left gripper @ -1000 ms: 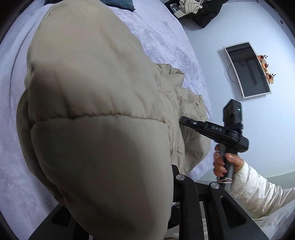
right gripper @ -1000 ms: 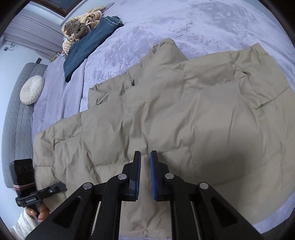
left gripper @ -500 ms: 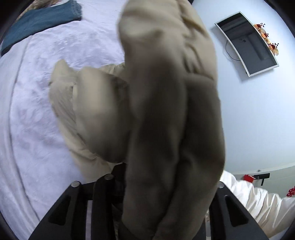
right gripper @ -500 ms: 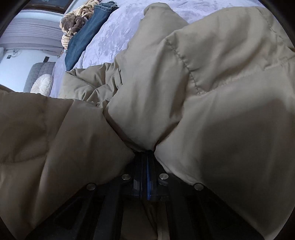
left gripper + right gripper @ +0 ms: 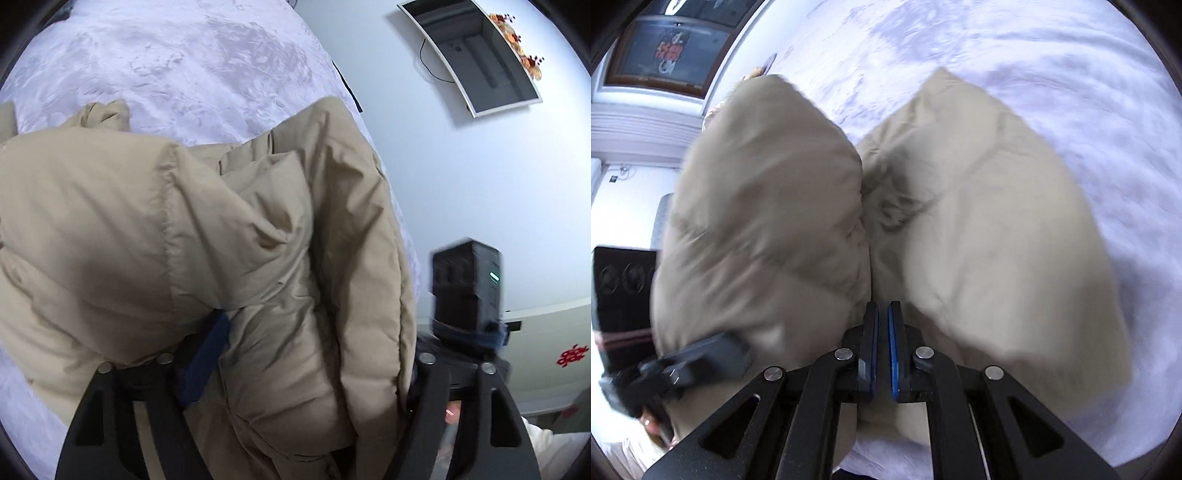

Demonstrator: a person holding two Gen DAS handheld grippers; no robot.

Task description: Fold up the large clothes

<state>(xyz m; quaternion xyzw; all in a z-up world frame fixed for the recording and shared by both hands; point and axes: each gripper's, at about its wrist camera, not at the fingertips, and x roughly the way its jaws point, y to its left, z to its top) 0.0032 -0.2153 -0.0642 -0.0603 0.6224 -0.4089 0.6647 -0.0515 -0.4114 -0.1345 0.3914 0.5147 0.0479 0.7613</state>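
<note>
**Puffer jacket half folded on the bed**

The beige puffer jacket lies on the lavender bedspread, near the bed's edge, gathered into thick, rounded layers instead of being spread flat. In the right wrist view it reads as two padded lobes meeting along a crease that runs up from the fingers, which suggests one side has been brought over onto the other.

The left hand-held gripper has just been opening its jaws; they stand wide, with a bulky roll of the jacket between them. One blue pad shows at the fabric's edge, but the fingers do not look pressed on it, so this reads as a release. The right hand-held gripper is clenched, its blue pads almost together; a thin slot shows between them and I can see no fabric in it, though the jacket sits directly behind the tips.

As a judgement, a first fold is laid down and being let go. Still to do: flatten the puffed layers, tidy any loose part I cannot make out here, and fold again into a compact bundle. The padding may spring open once freed.
</note>
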